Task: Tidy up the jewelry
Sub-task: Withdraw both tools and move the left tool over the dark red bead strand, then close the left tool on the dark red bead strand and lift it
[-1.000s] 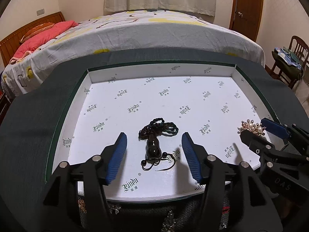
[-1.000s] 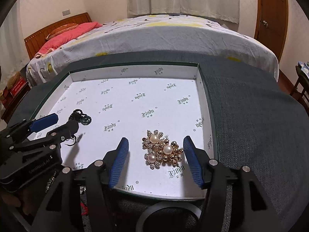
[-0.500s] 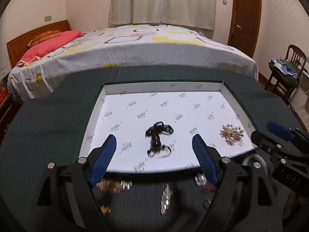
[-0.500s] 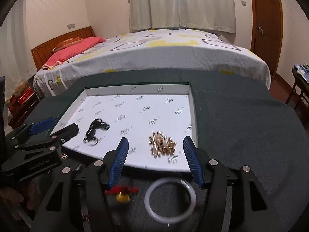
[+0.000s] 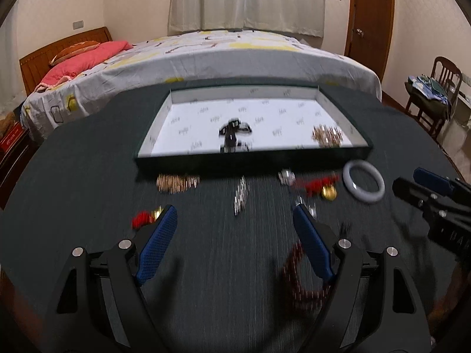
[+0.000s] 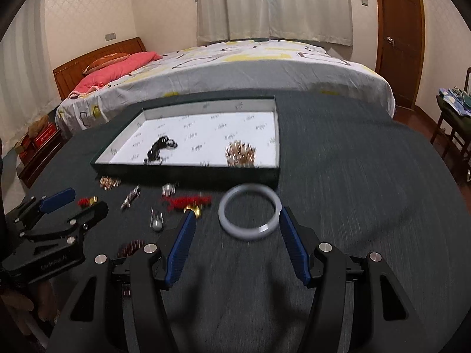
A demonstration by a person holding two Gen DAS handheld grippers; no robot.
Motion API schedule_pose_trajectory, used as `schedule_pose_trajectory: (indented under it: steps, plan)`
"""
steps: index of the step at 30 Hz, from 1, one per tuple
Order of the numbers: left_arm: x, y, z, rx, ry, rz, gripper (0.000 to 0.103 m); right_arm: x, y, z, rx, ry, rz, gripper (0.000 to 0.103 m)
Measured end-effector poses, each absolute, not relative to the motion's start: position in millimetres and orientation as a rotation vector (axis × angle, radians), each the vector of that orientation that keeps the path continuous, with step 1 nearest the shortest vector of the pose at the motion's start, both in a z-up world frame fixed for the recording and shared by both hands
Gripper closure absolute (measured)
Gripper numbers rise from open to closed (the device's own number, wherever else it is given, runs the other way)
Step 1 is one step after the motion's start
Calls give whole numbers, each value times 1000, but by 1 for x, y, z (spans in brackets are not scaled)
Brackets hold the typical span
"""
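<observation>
A shallow white-lined tray [image 5: 153, 144] [image 6: 276, 135] lies on the dark table. In it are a black cord necklace [image 5: 234, 133] [image 6: 159, 148] and a gold pearl brooch [image 5: 327, 136] [image 6: 240, 153]. In front of the tray lie a pale bangle [image 5: 364, 185] [image 6: 250, 215], red-and-gold charms [image 5: 319, 186] [image 6: 188, 201], silver pieces [image 5: 241, 195] [image 6: 131, 200], a gold piece [image 5: 176, 182] and a dark red bead bracelet [image 5: 297, 276]. My left gripper [image 5: 235, 220] is open and empty above the table. My right gripper [image 6: 237, 220] is open and empty, just behind the bangle.
A bed [image 5: 206, 56] stands beyond the table. A chair with clothes [image 5: 432, 88] and a door [image 5: 369, 14] are at the right. Both views are motion-blurred.
Both grippers have pulled back and up from the tray, leaving the necklace and brooch in it. The loose jewelry in front of the tray has come into view.
</observation>
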State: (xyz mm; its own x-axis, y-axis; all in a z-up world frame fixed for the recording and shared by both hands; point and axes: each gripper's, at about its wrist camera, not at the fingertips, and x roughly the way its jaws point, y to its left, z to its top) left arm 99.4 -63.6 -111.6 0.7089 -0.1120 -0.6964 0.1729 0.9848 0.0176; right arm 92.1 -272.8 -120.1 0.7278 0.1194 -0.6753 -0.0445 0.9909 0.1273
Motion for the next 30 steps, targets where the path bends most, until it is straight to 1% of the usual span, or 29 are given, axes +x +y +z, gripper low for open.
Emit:
schedule_pose_trajectory:
  steps: [5,13,23,30]
  plan:
    - [84,-64,-117,81,783,-161,24,74,-279,-130,116,765,78,45]
    - [71,-87,-126,84,806,-208,24,56,-290,-141,136,778,59,45]
    - [75,-116,-146,116,841,-227,23,54,-300,-143,163,768,44,45]
    - [81,-119,-159,116,866,-230,22,54,-303,-145,167,776,43,45]
